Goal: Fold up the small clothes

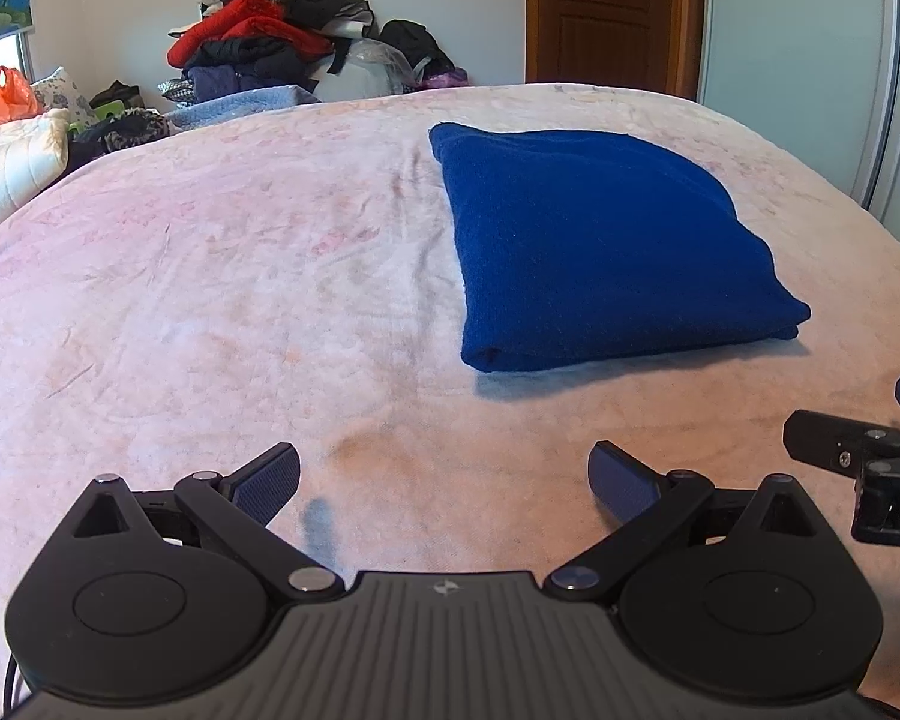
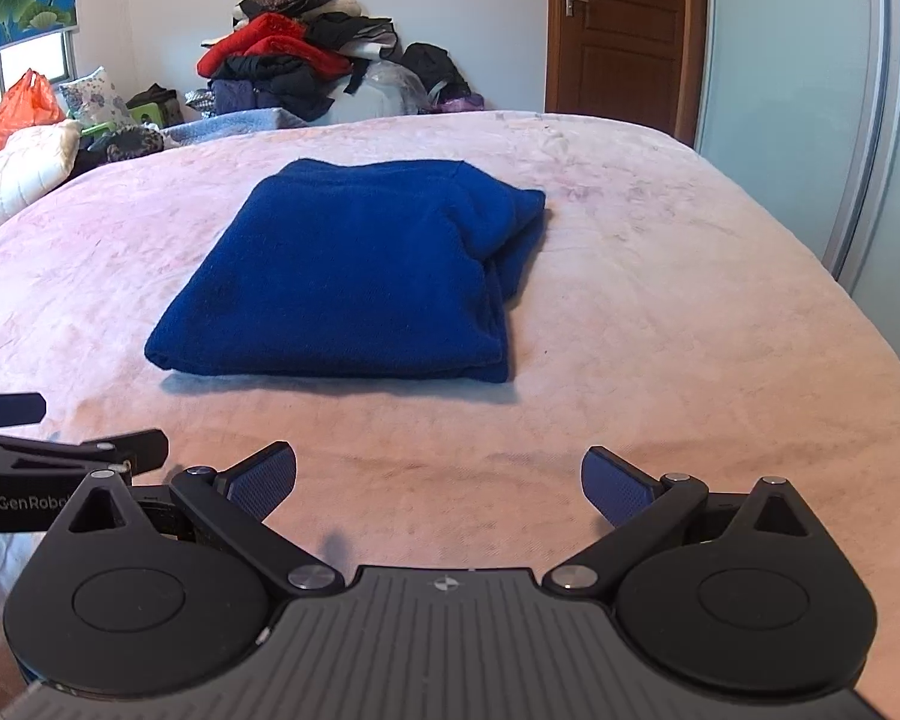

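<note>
A dark blue garment (image 1: 606,246) lies folded into a thick rectangle on the pink bed cover (image 1: 210,300). In the right wrist view the garment (image 2: 354,276) lies straight ahead, with layered folds at its right side. My left gripper (image 1: 444,480) is open and empty, held over the bed in front of and left of the garment. My right gripper (image 2: 438,480) is open and empty, in front of the garment. Each gripper shows at the edge of the other's view: the right one (image 1: 858,444) and the left one (image 2: 60,438).
A pile of red, black and dark clothes (image 1: 270,42) is stacked against the far wall behind the bed. An orange bag (image 1: 0,96) and white pillows (image 1: 12,174) lie at the far left. A wooden door (image 1: 606,12) and a sliding wardrobe (image 1: 810,60) stand at the right.
</note>
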`<action>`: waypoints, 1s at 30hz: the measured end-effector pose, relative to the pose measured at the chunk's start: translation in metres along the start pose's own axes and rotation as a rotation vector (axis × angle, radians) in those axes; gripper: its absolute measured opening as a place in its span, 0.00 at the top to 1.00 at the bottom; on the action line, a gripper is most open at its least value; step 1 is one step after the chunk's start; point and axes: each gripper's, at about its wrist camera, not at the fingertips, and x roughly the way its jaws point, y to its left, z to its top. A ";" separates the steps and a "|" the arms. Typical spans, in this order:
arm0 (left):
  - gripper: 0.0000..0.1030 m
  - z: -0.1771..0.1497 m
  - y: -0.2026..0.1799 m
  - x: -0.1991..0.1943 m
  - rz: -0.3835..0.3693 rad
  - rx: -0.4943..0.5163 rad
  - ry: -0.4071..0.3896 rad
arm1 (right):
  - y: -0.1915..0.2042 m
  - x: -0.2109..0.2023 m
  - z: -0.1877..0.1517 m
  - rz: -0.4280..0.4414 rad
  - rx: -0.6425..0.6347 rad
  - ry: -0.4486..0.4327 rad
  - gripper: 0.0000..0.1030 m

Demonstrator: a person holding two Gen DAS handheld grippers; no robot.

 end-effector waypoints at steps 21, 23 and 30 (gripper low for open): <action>0.00 0.004 0.003 0.000 0.007 -0.025 0.021 | 0.003 -0.002 0.000 0.002 -0.013 -0.003 0.00; 0.00 0.004 0.003 0.000 0.009 -0.028 0.019 | 0.003 -0.003 -0.001 0.008 -0.010 -0.004 0.00; 0.00 0.004 0.003 0.000 0.021 -0.026 0.018 | 0.003 -0.003 -0.001 0.013 -0.009 -0.002 0.00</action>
